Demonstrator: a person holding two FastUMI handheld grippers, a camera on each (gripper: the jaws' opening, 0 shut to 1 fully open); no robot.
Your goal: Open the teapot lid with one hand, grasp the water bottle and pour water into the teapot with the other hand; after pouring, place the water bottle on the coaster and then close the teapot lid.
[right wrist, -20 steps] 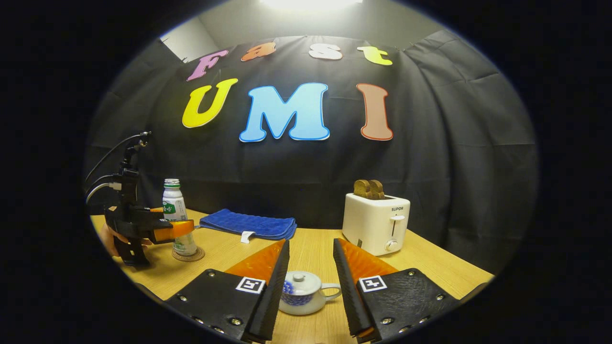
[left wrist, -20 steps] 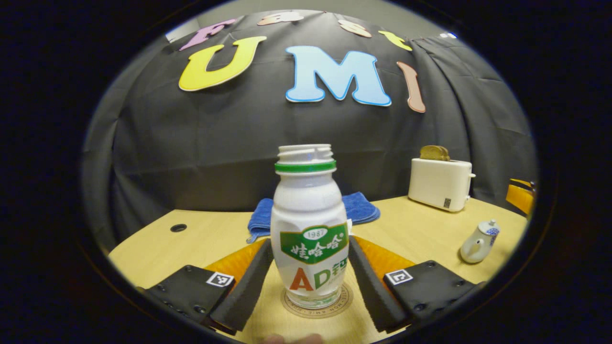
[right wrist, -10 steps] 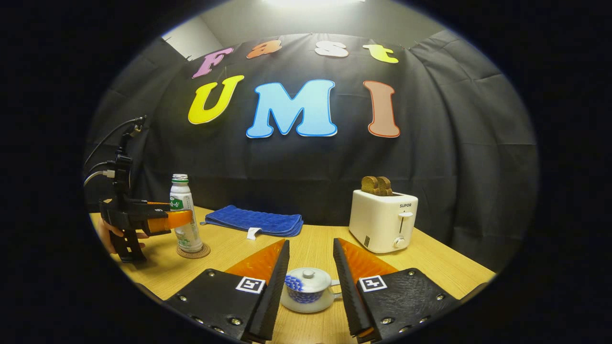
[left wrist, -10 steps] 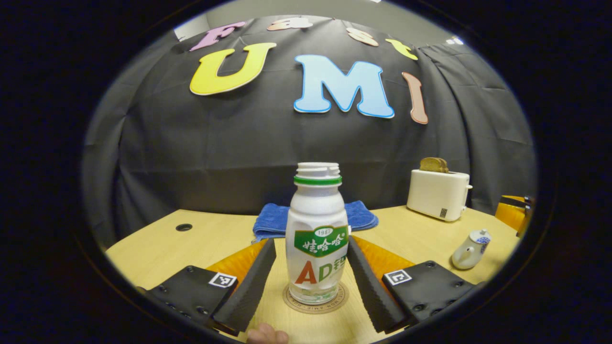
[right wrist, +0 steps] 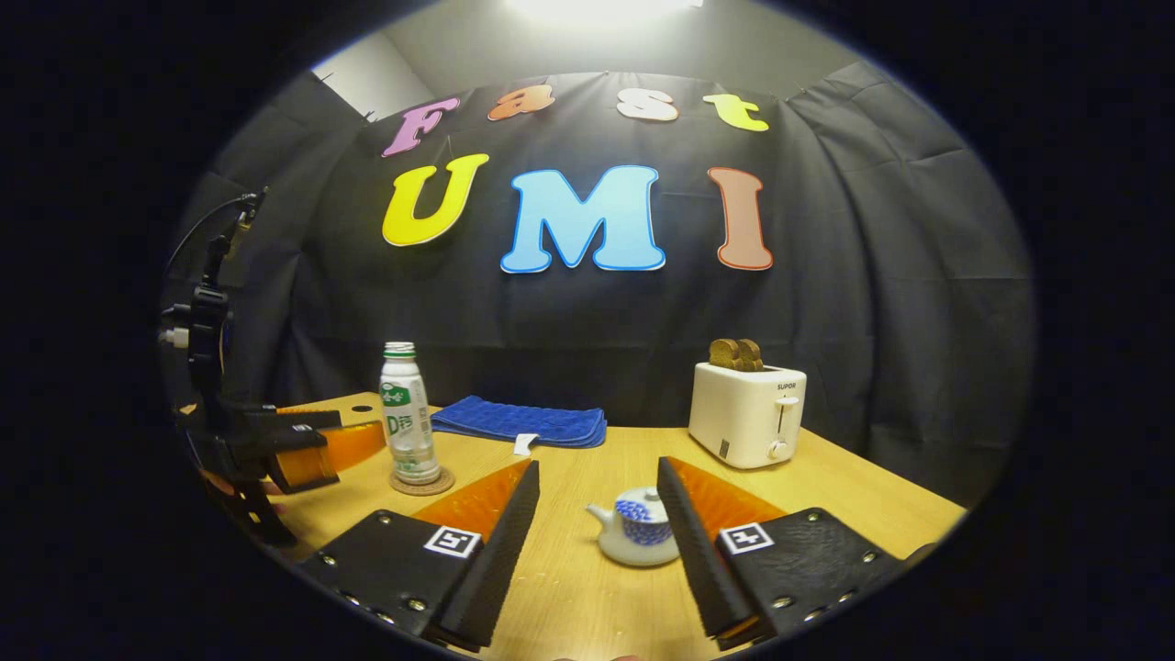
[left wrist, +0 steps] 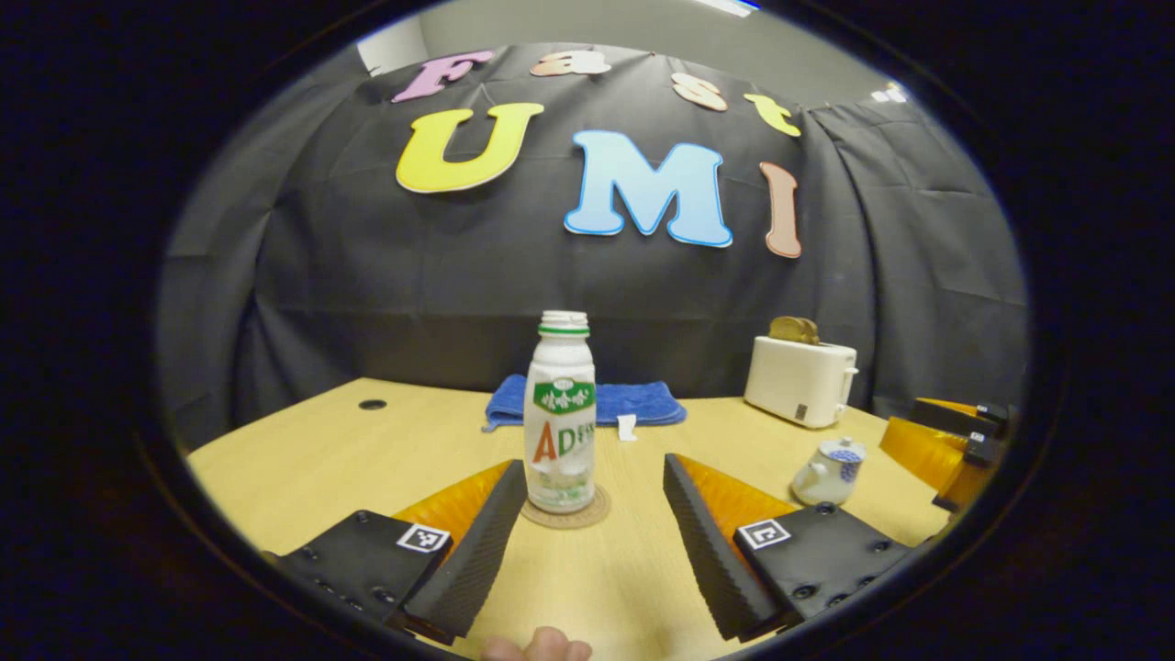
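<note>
Wooden table (left wrist: 303, 459) is carrying everything in the scene, and nearest in the left gripper view the left gripper (left wrist: 597, 537) is hanging low over it with its fingers spread wide and nothing between them. Just past its fingertips the water bottle (left wrist: 561, 411) is standing upright on the round coaster (left wrist: 566, 510), uncapped, apart from both fingers. In the right gripper view that same gripper is showing at the left edge, just beside the bottle (right wrist: 406, 426) on its coaster (right wrist: 421, 481).

Nearest in the right gripper view, the right gripper (right wrist: 597, 542) is also sitting spread open, gripping nothing. The teapot (right wrist: 637, 538) is resting on the table between its fingers, closer to the right-hand finger; whether it is touching that finger I cannot tell. Its lid (right wrist: 645, 504) is sitting on top, closed, and its spout is pointing left. In the left gripper view the teapot (left wrist: 829, 471) is standing to the right, well apart from the bottle.

Farther back a folded blue towel (right wrist: 521, 424) is lying near the wall, and a white toaster (right wrist: 746, 413) with bread (right wrist: 736, 353) in its slots is standing to the right of it.
</note>
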